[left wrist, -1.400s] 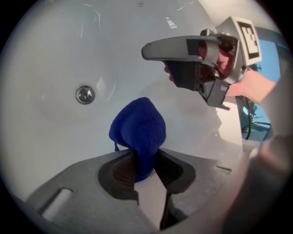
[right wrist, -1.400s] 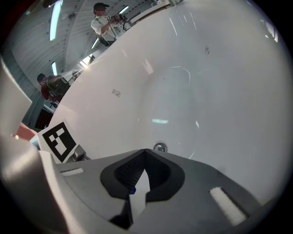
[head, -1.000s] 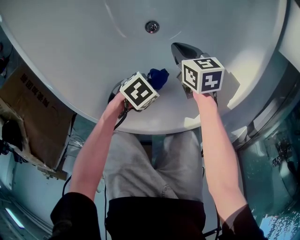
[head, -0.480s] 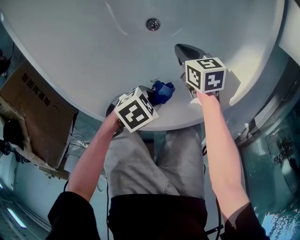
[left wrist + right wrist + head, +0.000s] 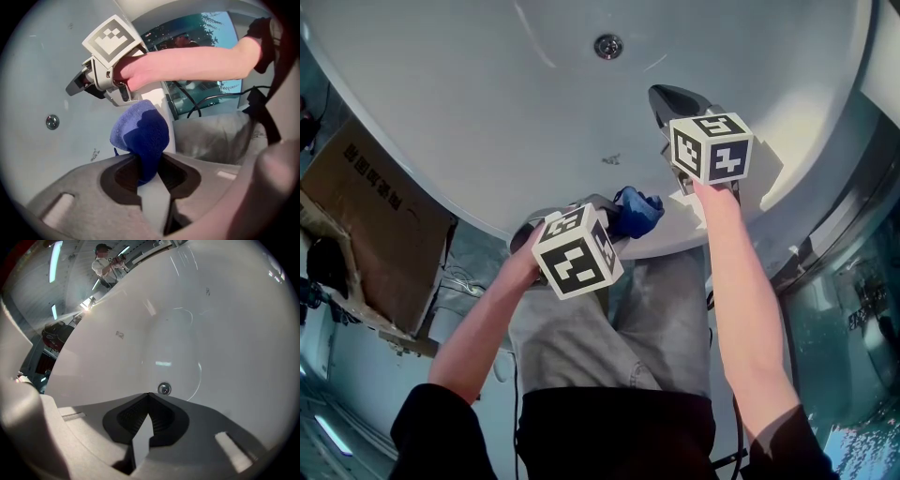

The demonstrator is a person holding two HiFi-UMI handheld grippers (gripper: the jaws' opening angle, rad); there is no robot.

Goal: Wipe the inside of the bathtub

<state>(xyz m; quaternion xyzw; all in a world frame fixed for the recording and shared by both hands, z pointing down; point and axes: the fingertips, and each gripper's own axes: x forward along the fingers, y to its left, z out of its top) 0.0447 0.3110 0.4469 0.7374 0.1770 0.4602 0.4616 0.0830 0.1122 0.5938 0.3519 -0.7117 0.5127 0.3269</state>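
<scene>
The white bathtub (image 5: 469, 103) curves below me, its drain (image 5: 607, 45) near the top. A blue cloth (image 5: 636, 212) hangs at the tub's near rim with my left gripper (image 5: 614, 217) shut on it. In the left gripper view the cloth (image 5: 140, 136) bulges up from between the closed jaws of that gripper (image 5: 147, 157). My right gripper (image 5: 656, 96) hovers over the inner wall to the right, shut and holding nothing. In the right gripper view that gripper's (image 5: 149, 395) tips meet just in front of the drain (image 5: 163, 389).
A cardboard box (image 5: 366, 216) stands outside the tub on the left. A glass panel (image 5: 853, 300) runs along the right. A small dark mark (image 5: 612, 158) shows on the tub wall. A person (image 5: 105, 261) stands far off in the right gripper view.
My left gripper has drawn the blue cloth back and down the wall to the tub's near rim. The right gripper has stayed where it was.
</scene>
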